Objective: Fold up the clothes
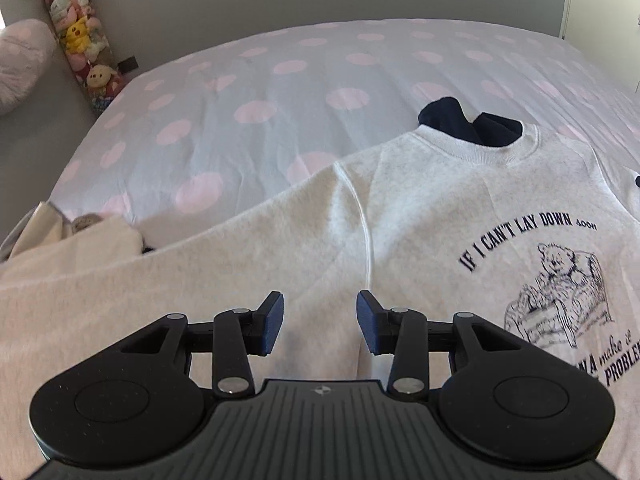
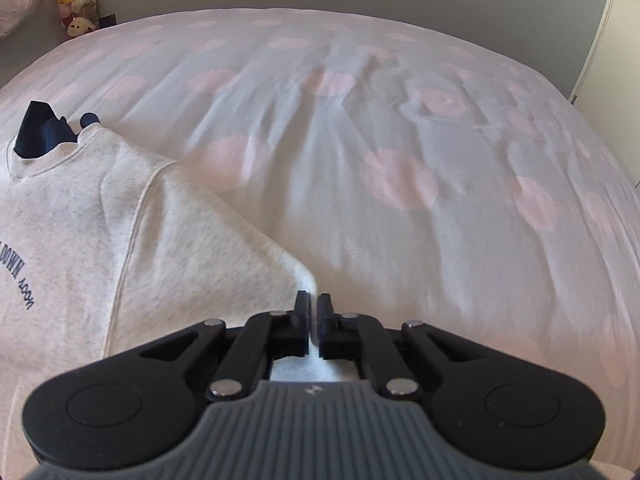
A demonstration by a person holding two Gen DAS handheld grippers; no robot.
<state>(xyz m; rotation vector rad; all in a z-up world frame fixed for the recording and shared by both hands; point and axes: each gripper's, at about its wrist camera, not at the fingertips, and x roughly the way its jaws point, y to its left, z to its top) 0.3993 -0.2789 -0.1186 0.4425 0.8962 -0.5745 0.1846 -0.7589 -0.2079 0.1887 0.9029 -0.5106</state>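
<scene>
Sweatshirt (image 1: 420, 200): light grey, print up, spread flat on the dotted bed (image 1: 248, 92).
Left tongs (image 1: 320, 322): apart, empty, over the sweatshirt's sleeve seam.
Right tongs (image 2: 314, 320): clamped on the sweatshirt's other sleeve, apparently a raised fold.
Dark garment (image 1: 472, 124): at the sweatshirt's collar.

I count one sweatshirt (image 1: 420, 208), one navy garment (image 1: 472, 124) under its collar, one bedspread (image 1: 248, 92), and my two grippers.
</scene>
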